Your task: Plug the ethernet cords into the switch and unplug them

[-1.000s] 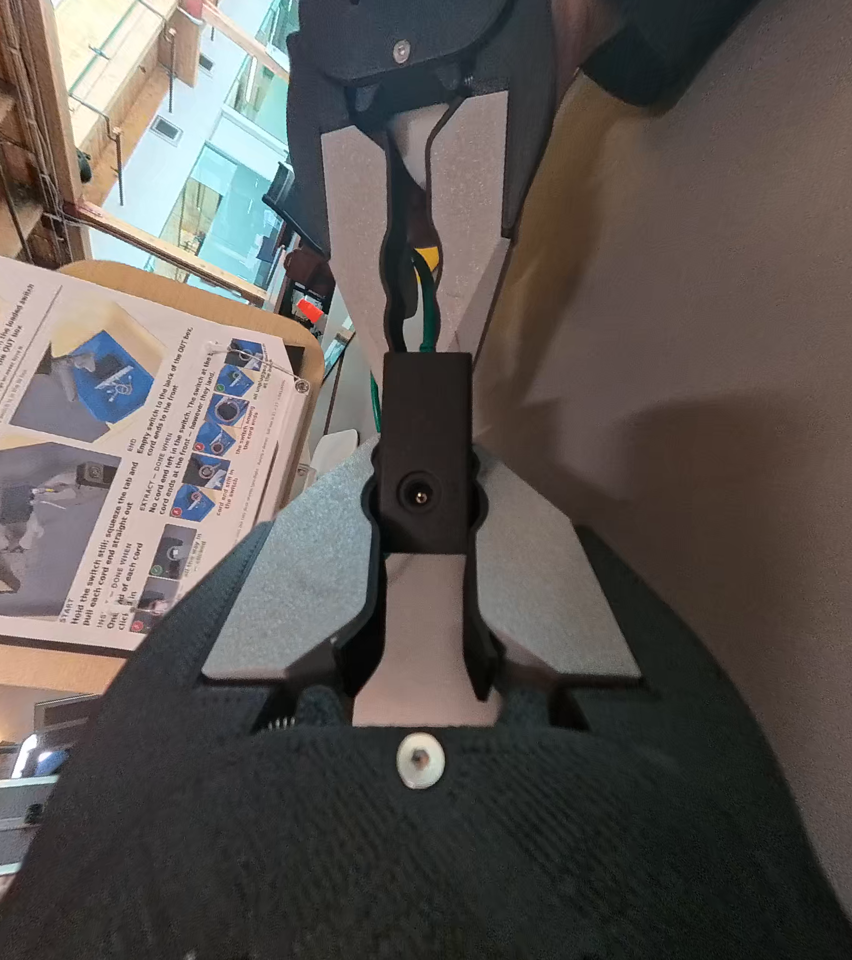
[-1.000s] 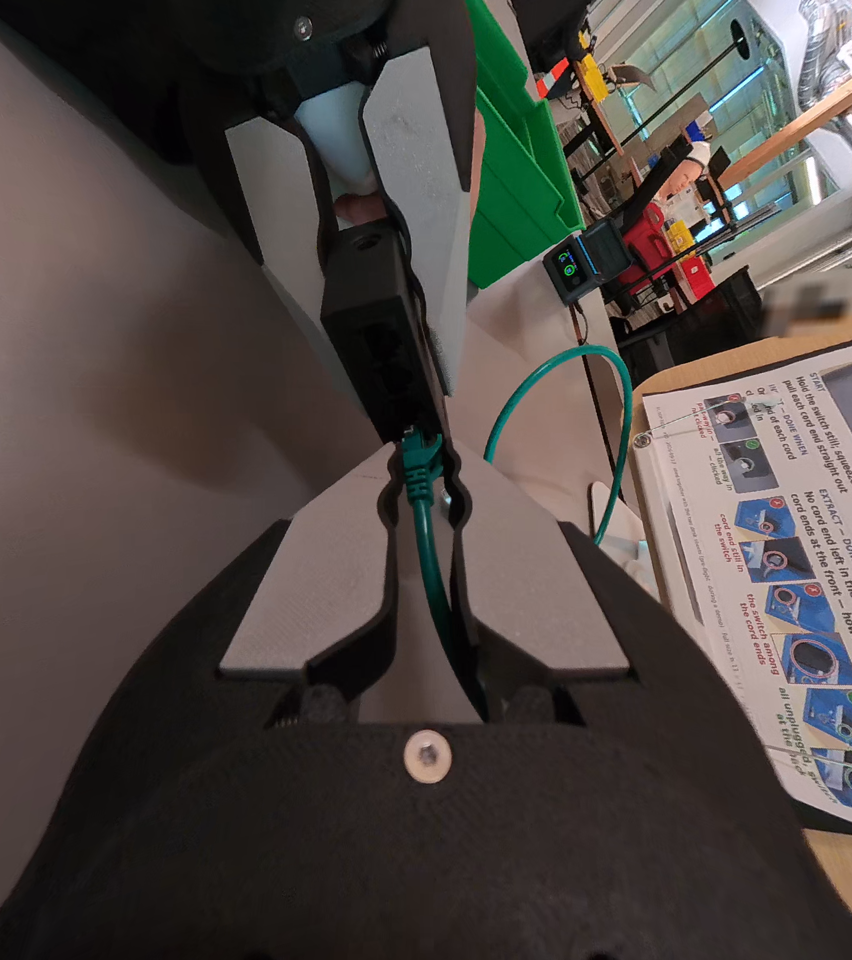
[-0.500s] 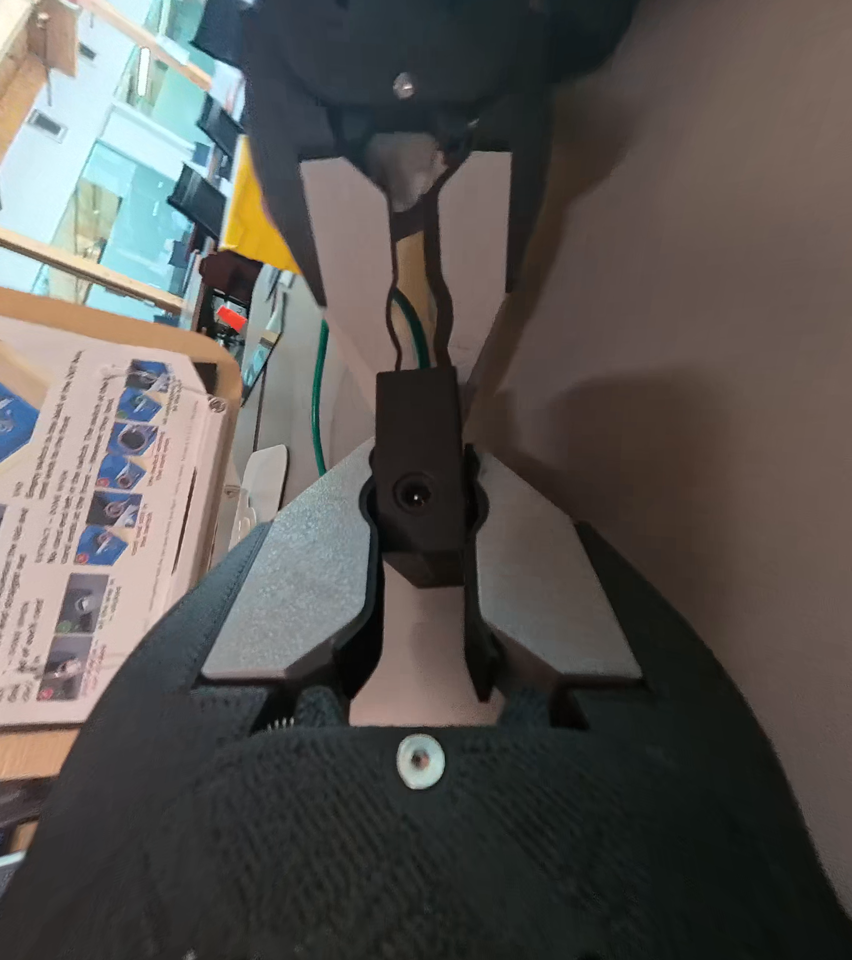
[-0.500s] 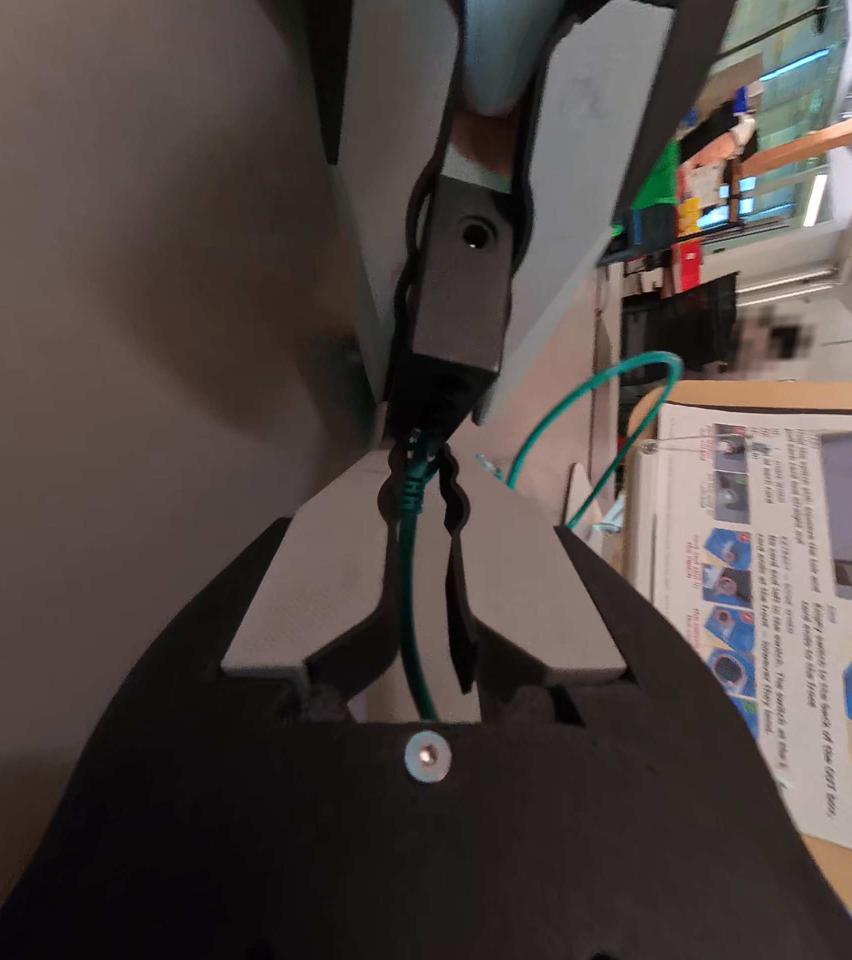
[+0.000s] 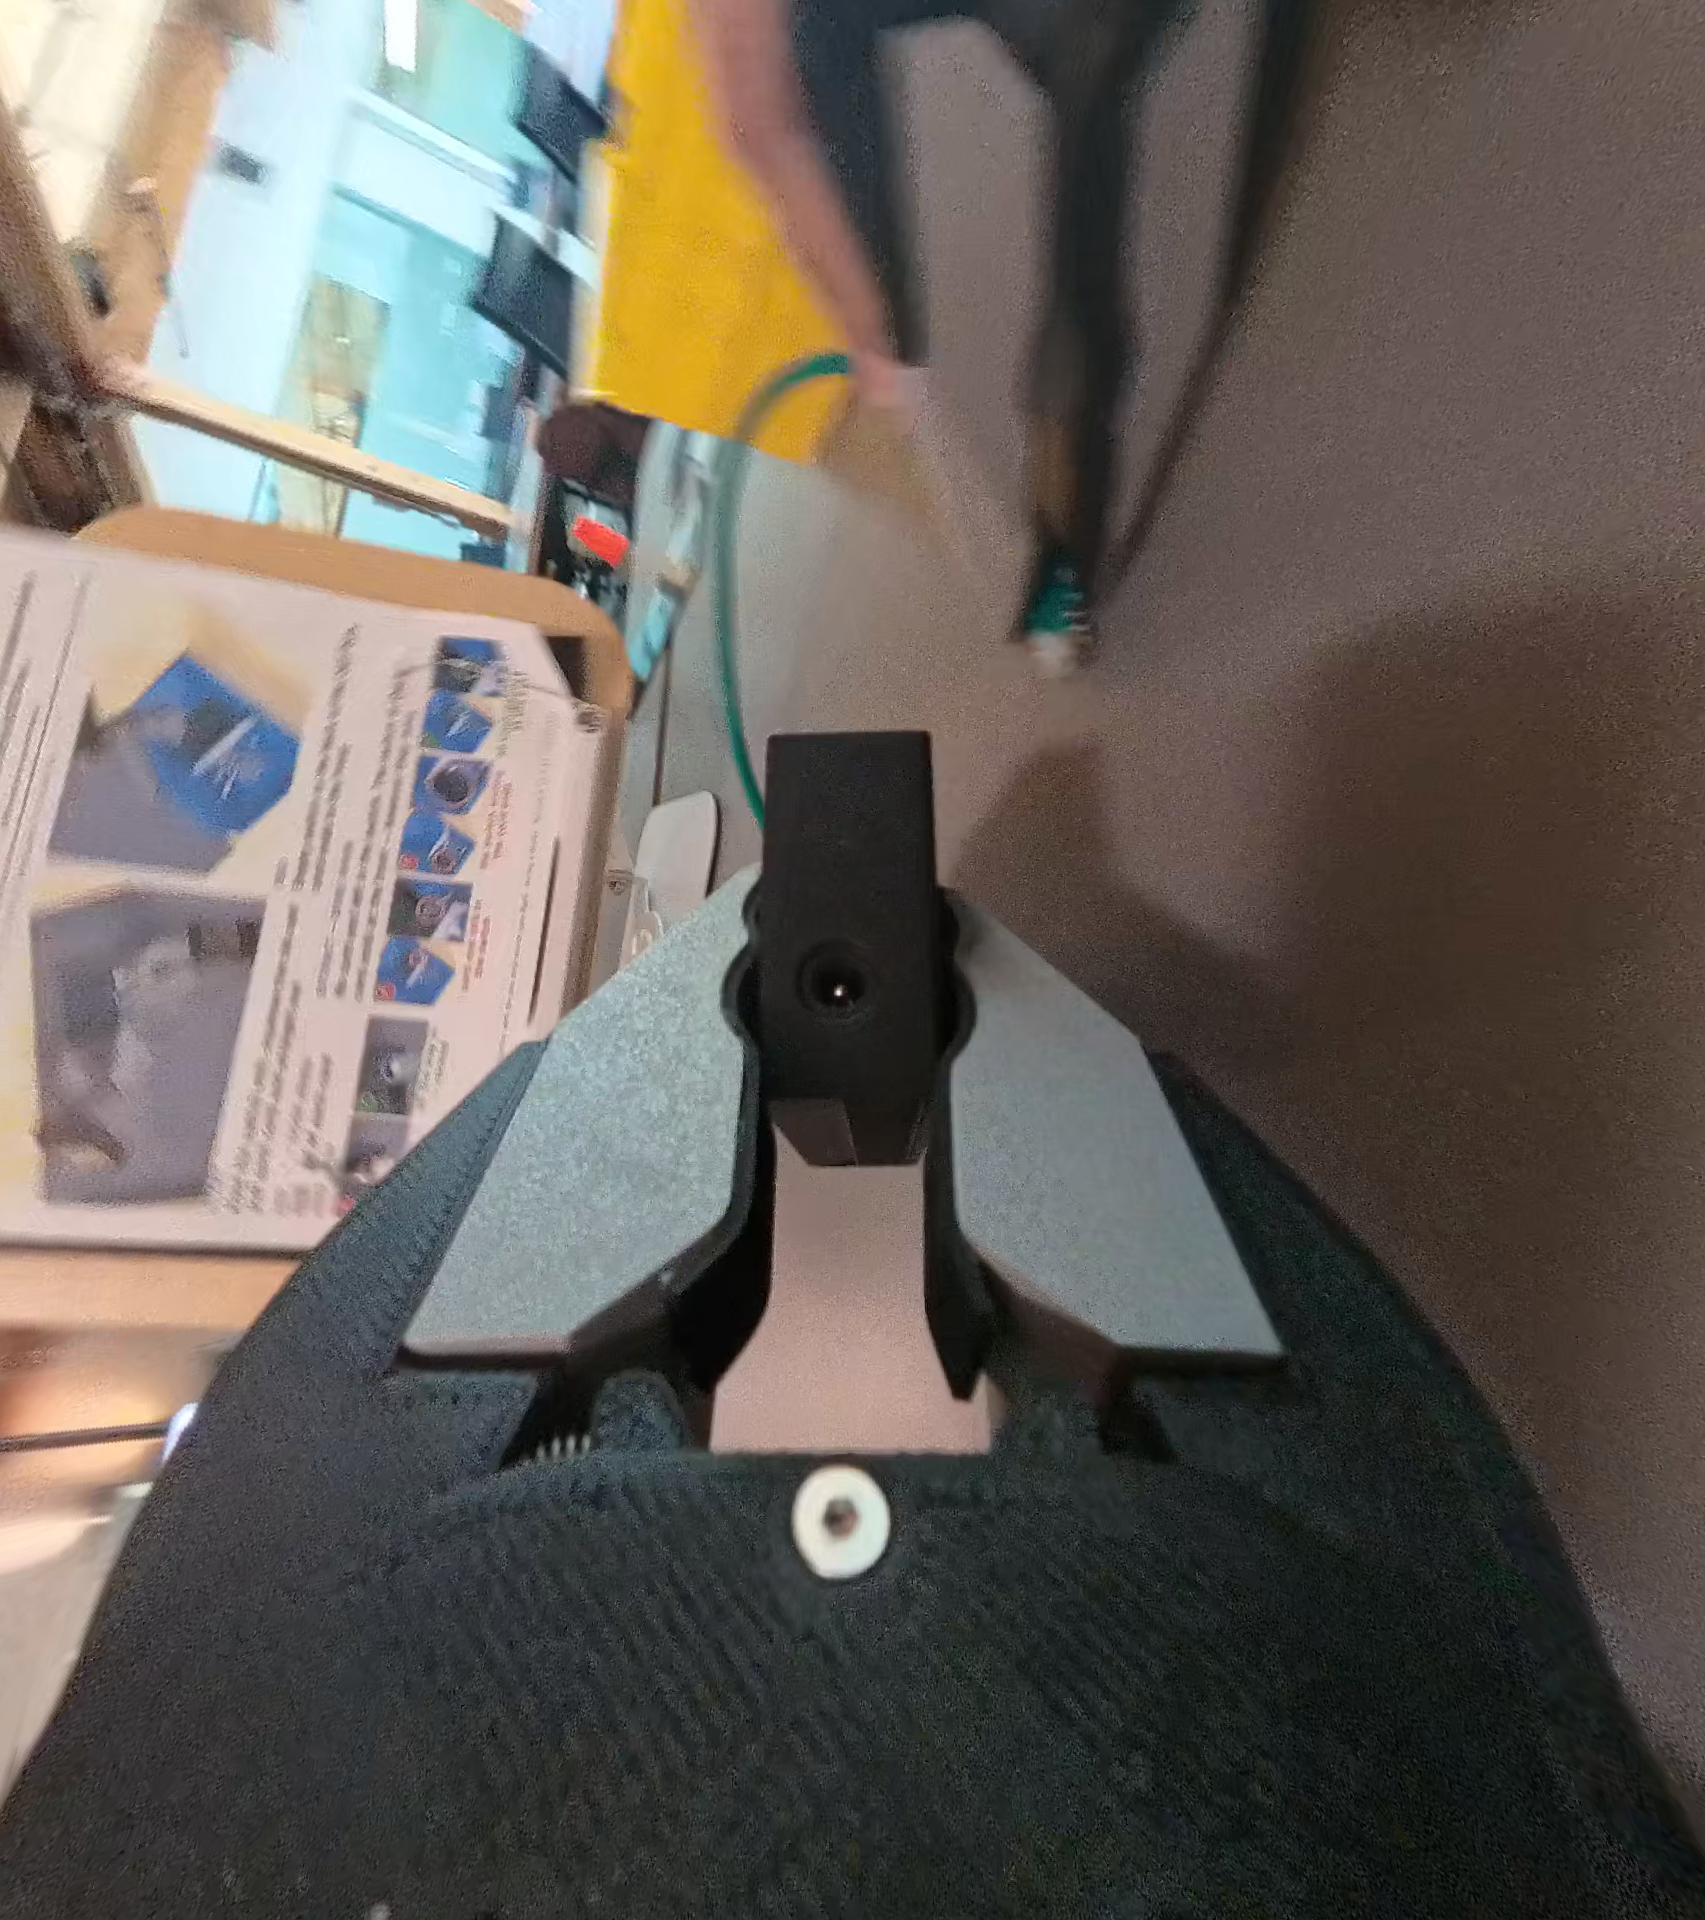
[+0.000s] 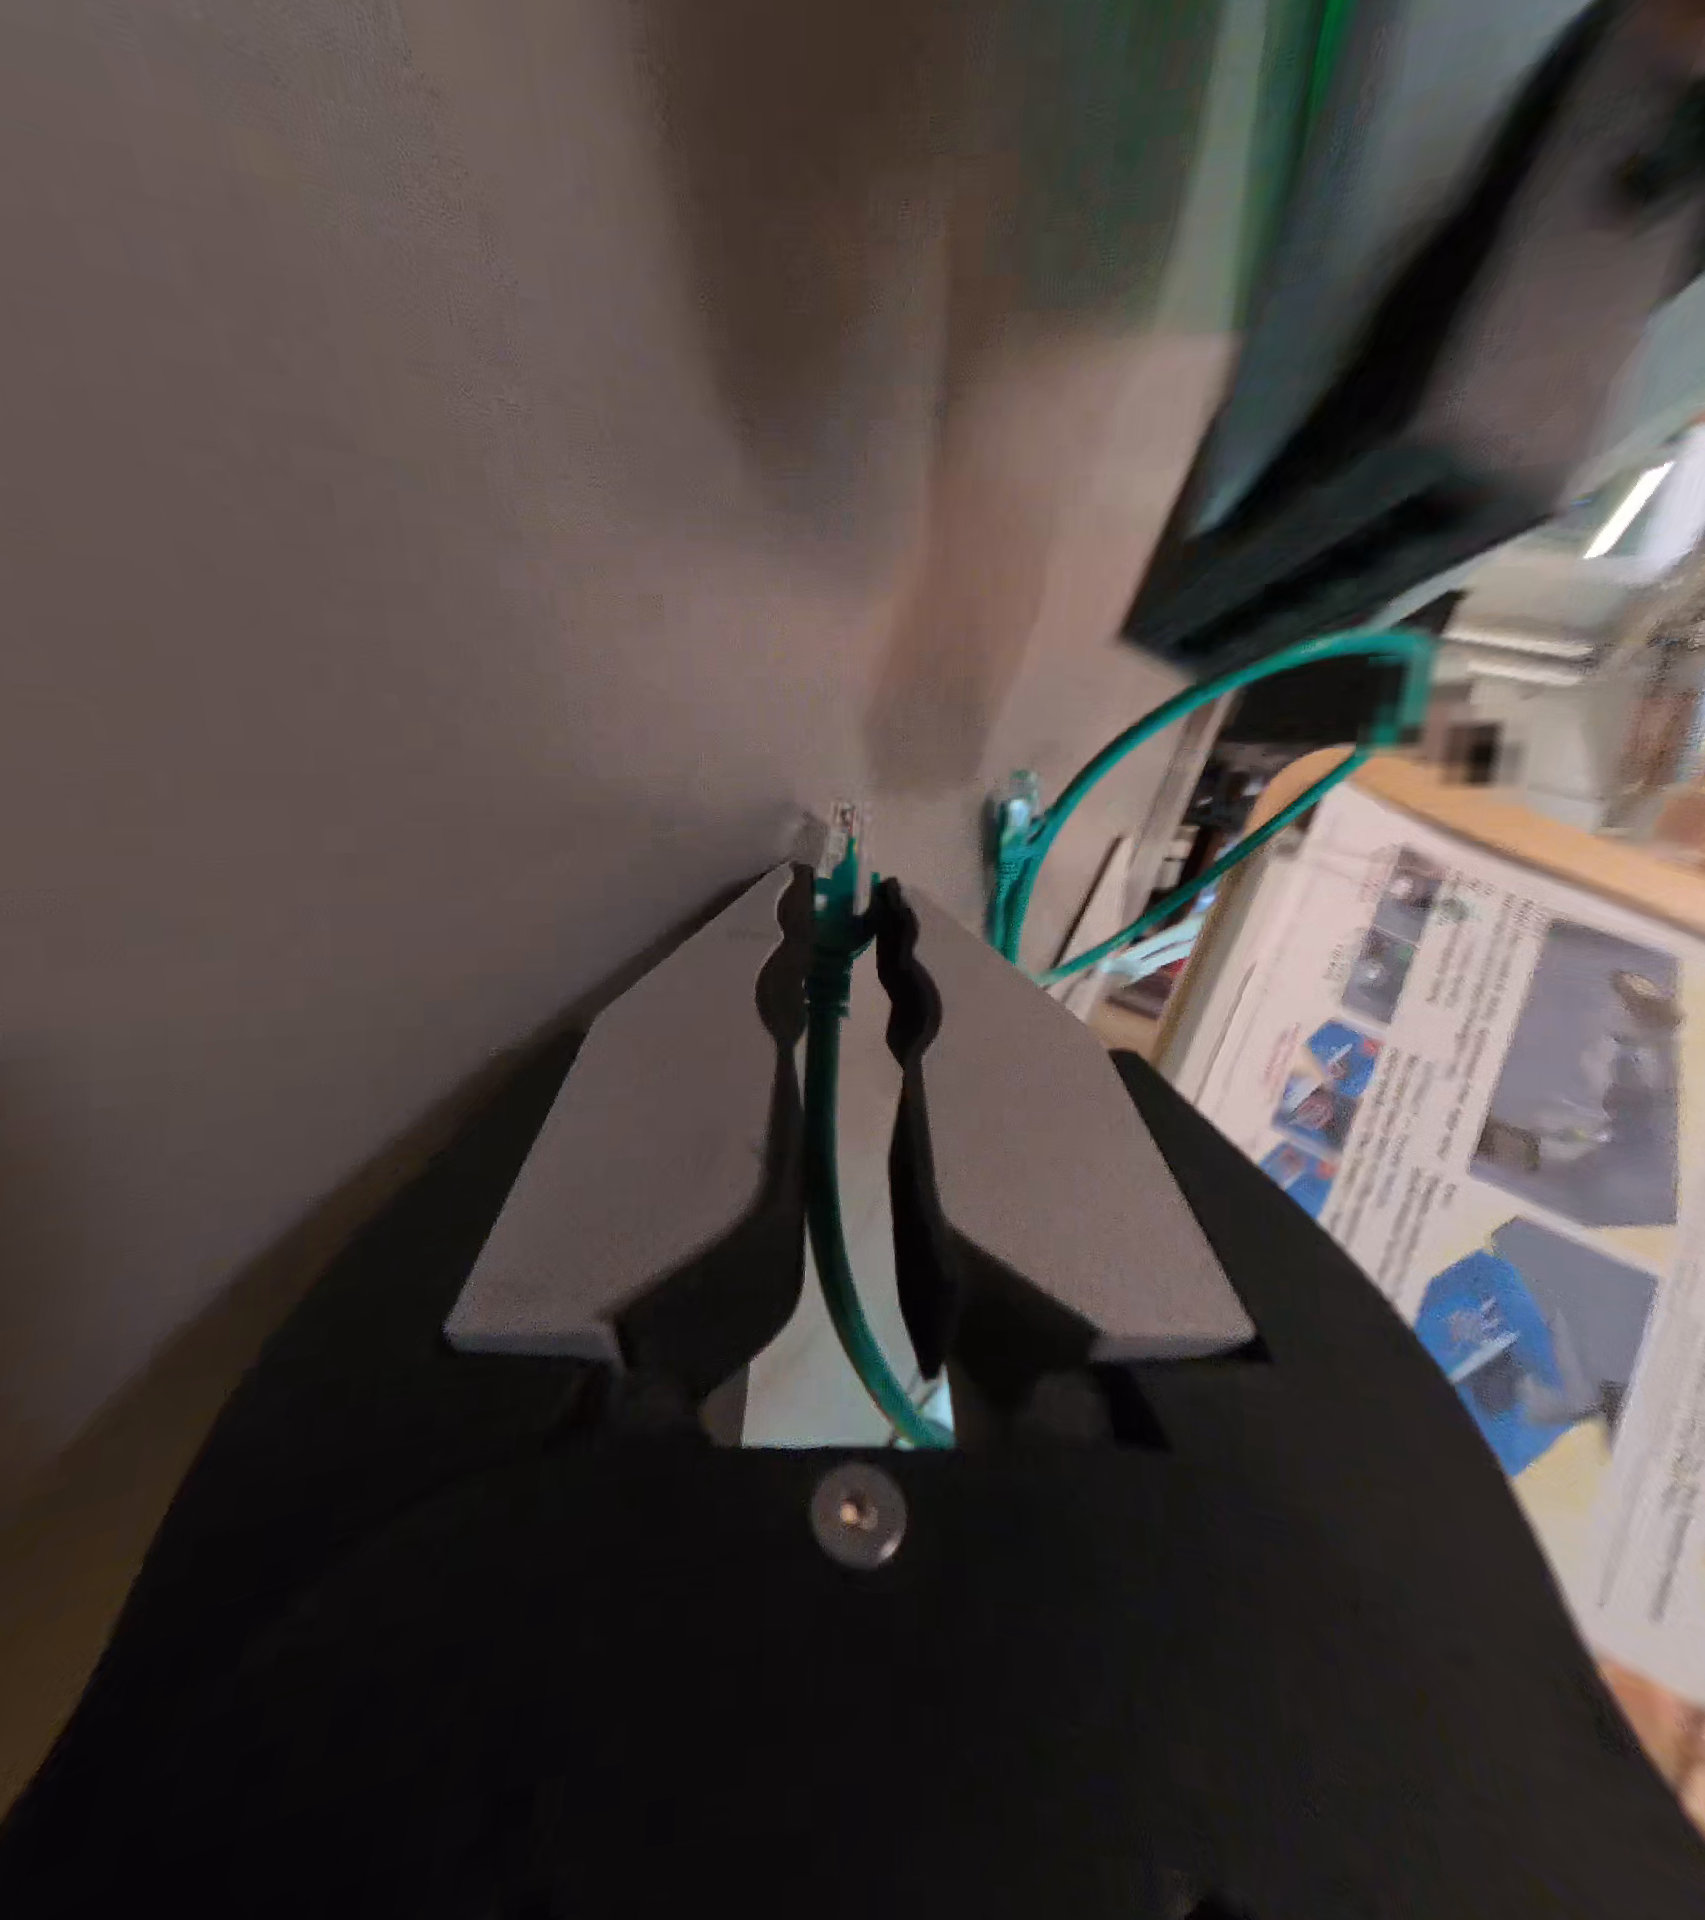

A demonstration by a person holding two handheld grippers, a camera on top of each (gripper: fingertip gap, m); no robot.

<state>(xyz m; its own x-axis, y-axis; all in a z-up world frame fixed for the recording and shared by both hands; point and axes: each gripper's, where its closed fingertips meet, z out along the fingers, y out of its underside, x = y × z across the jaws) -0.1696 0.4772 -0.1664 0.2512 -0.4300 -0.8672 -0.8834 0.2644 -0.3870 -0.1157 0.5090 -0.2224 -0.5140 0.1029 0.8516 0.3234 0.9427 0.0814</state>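
Observation:
My left gripper (image 5: 848, 925) is shut on the small black switch (image 5: 848, 935), its round socket facing the camera. My right gripper (image 6: 843, 888) is shut on a green ethernet cord (image 6: 832, 1039) just behind its clear plug (image 6: 848, 831), which sticks out past the fingertips, free of the switch. In the left wrist view the right gripper (image 5: 1061, 582) shows blurred farther off, holding that plug (image 5: 1054, 623) apart from the switch. The cord's other green end (image 6: 1016, 831) lies on the grey table (image 6: 308, 520), its cable looping (image 6: 1243, 707) toward the right.
A printed instruction sheet (image 5: 204, 914) lies on a wooden board (image 5: 360, 561) at the left of the left wrist view; it also shows at the right of the right wrist view (image 6: 1554, 1143). A blurred dark-and-green object (image 6: 1399, 364) passes at upper right. A yellow bin (image 5: 702, 260) stands behind. There is about 9 cm between the tips of the two grippers.
My right gripper has pulled the green plug out of the switch and moved away fast. The left gripper still holds the switch, now with nothing plugged into its far end.

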